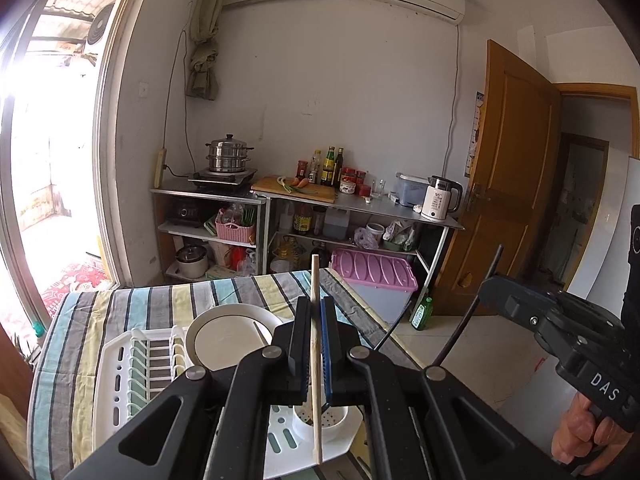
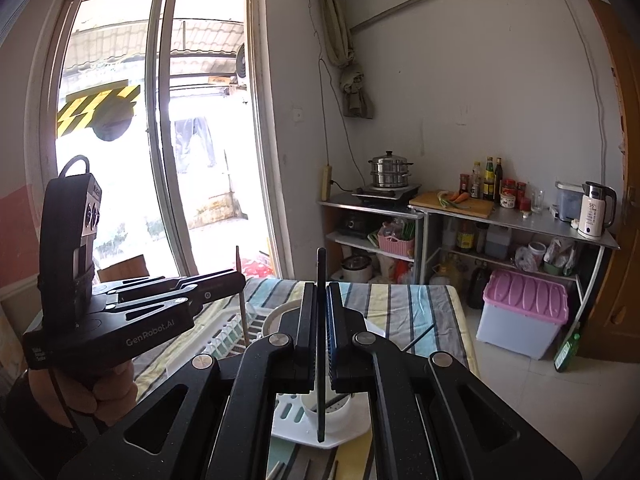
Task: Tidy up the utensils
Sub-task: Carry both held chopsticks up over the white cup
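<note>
My left gripper [image 1: 315, 312] is shut on a pale wooden chopstick [image 1: 316, 360] and holds it upright above the white utensil cup [image 1: 320, 426] of the white dish rack [image 1: 120, 368]. My right gripper [image 2: 321, 300] is shut on a black chopstick [image 2: 321, 344], also upright, over the same cup [image 2: 336, 404]. The right gripper also shows in the left wrist view [image 1: 486, 292], holding the black chopstick [image 1: 470, 308]. The left gripper shows in the right wrist view [image 2: 240, 280] with its wooden chopstick [image 2: 241, 296]. A white plate [image 1: 232, 340] stands in the rack.
The rack sits on a table with a striped cloth [image 1: 140, 300]. More chopsticks lie on the cloth near the front edge [image 2: 280, 468]. Behind stand metal shelves with a steamer pot [image 1: 229, 156], bottles, a kettle [image 1: 440, 198] and a pink-lidded bin [image 1: 376, 276]. A wooden door [image 1: 512, 168] is right.
</note>
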Available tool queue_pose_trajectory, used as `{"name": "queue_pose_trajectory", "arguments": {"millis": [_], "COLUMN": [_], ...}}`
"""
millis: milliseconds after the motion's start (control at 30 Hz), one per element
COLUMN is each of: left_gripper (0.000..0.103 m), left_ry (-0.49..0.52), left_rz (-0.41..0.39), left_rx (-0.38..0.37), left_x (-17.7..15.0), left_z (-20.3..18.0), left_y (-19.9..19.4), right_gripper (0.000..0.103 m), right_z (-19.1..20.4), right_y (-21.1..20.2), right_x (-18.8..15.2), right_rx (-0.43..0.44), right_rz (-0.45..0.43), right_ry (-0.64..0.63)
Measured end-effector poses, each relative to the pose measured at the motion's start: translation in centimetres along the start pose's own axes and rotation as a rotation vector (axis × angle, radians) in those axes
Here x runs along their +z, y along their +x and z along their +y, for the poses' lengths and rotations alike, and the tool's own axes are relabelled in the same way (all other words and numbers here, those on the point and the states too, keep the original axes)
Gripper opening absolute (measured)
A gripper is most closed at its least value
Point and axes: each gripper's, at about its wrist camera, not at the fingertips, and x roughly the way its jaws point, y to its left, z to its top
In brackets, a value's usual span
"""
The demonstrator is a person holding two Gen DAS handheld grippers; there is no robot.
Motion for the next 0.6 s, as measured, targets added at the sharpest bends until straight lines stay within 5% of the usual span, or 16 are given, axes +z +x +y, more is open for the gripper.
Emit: {"name": "queue_pose_trajectory", "arguments": {"millis": [600], "left_gripper": [0.004], "left_ry": [-0.046], "left_rz": [0.042], "left_rx": [0.002], "left_x": [-0.3], "left_z": [2.2], "left_y": [8.8], "right_gripper": [0.004], "right_z": [-2.7], "right_y": [5.6], "right_x": [0.1], "right_rx": [-0.007], "right_rz": [0.038], "right_ry": [0.057]}}
